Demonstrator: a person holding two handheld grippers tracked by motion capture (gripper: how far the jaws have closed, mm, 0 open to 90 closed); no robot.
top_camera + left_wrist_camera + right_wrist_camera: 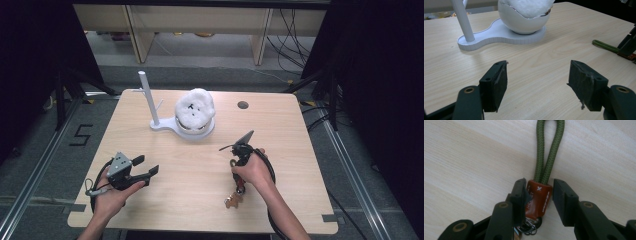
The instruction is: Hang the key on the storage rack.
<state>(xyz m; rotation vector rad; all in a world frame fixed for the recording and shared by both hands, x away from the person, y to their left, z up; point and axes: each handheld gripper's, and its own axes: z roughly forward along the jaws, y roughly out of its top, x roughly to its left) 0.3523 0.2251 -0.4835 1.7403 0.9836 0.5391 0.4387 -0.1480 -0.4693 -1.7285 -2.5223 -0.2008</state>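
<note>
A keychain (233,199) lies near the table's front right: a brown leather tab (537,197), a green cord loop (549,150) and a metal ring (529,228). My right gripper (539,186) points down over it with a jaw on each side of the tab. The left pad is at the tab's edge, the right pad stands a sliver off, and the cord rests flat on the wood. My left gripper (146,165) (537,72) sits low at the front left, open, with bare table between its pads. It faces the white stand (496,35).
The white stand (155,122) has an upright pole with pegs and a bowl (524,22) holding a white fluffy ball (195,112), at the table's far middle. A cable hole (243,105) lies behind and to the right. The green cord (604,45) shows at the left gripper view's right edge.
</note>
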